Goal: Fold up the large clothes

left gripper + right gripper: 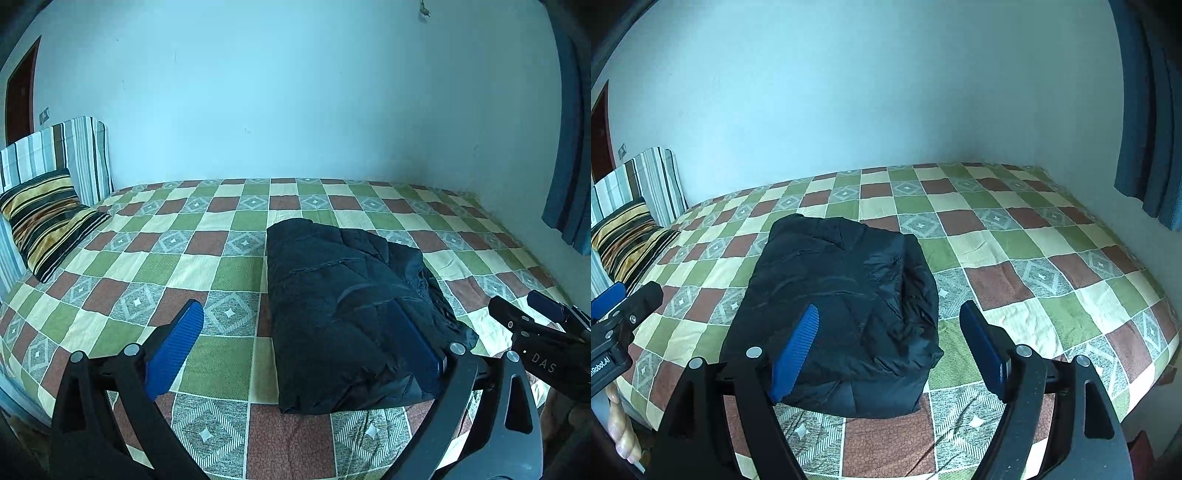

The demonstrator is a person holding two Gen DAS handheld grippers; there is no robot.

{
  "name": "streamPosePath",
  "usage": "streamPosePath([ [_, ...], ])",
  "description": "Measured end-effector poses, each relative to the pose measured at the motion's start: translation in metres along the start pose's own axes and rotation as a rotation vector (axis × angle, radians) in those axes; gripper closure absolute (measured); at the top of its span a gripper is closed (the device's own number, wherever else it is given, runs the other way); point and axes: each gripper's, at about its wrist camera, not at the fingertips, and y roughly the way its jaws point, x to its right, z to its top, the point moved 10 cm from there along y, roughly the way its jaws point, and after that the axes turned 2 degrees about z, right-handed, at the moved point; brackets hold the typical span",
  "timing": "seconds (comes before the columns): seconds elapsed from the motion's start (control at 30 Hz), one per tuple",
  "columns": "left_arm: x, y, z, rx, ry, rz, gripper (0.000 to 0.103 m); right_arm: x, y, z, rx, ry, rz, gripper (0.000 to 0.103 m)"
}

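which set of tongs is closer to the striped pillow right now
Left. The left tongs hover open over the near-left edge of the black jacket, on the side of the striped pillow; the right tongs hover farther right.

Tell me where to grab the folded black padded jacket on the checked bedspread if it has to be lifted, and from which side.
Take the folded black padded jacket by its thick near edge, coming in low from the bed's near side. That edge faces both grippers as a stacked, squared fold, so the open left gripper and right gripper could likely each pinch all layers near one corner. The looser, crumpled right side looks likelier to unfold.
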Motion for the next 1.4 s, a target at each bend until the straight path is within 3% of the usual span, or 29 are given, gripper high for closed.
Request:
streamPosePath([
  [1.4, -0.008, -0.017, -0.002, 0.026, -0.007, 0.018, 0.003, -0.013, -0.012, -0.002, 0.017, -0.018, 0.011, 0.025],
])
